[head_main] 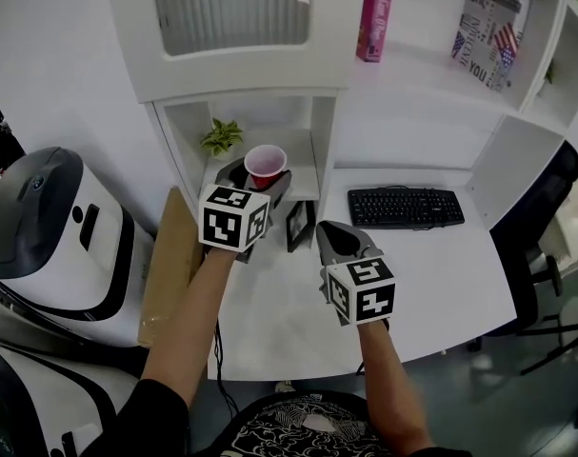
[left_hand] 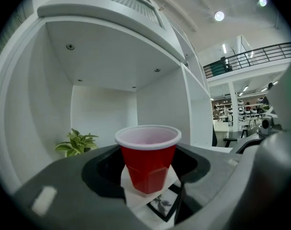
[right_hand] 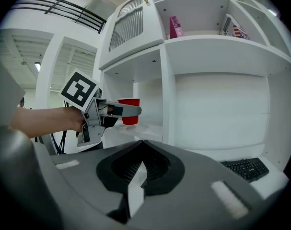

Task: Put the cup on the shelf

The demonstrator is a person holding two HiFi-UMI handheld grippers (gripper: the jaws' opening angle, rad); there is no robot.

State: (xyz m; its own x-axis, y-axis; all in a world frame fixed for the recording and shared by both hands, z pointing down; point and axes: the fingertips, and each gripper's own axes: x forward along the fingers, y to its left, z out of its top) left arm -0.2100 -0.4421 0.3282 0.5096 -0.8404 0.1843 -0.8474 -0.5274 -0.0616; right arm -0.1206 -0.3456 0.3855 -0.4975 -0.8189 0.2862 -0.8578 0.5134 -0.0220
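A red plastic cup (head_main: 266, 165) with a white rim is held upright by my left gripper (head_main: 266, 183), which is shut on it. The cup hangs at the mouth of a low open cubby of the white shelf unit (head_main: 308, 173), a little above its board. In the left gripper view the cup (left_hand: 147, 159) sits between the jaws, with the cubby behind it. The right gripper view shows the cup (right_hand: 130, 110) from the side, held in the left gripper (right_hand: 117, 111). My right gripper (head_main: 332, 233) is over the desk, shut and with nothing in it (right_hand: 137, 171).
A small potted plant (head_main: 220, 136) stands at the cubby's back left. A black picture frame (head_main: 300, 225) leans below the cubby. A black keyboard (head_main: 406, 206) lies on the white desk (head_main: 441, 274). A white machine (head_main: 60, 236) and cardboard (head_main: 169, 265) stand at the left, an office chair (head_main: 546, 217) at the right.
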